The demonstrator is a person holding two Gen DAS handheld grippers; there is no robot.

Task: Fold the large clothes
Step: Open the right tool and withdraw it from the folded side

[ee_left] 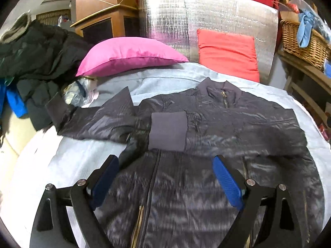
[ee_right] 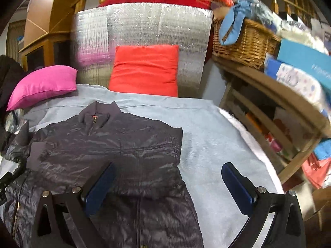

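I have the dark quilted jacket [ee_left: 227, 124] spread front-up on the pale blue-grey blanket [ee_left: 72, 161] that covers the bed, collar toward the pillows and zip running toward me, because a flat, squared garment gives me straight lines to fold along. One sleeve lies folded across the chest, its ribbed cuff [ee_left: 168, 131] resting just beside the zip, which I take as the first fold made; the other sleeve [ee_left: 93, 119] reaches out sideways toward the heap of dark coats [ee_left: 37, 57], so I judge that is the one to bring in next. My left claw [ee_left: 165, 161] hangs over the lower front of the jacket, its blue pads wide apart with nothing between them. My right claw [ee_right: 168, 171] is likewise spread and empty, one finger above the jacket's side edge and the other above bare blanket, straddling the border where I could pinch the hem. The pink pillow [ee_left: 128, 57] and the red cushion [ee_left: 227, 53] sit up by the silver foil panel [ee_left: 206, 14], well apart from the working space
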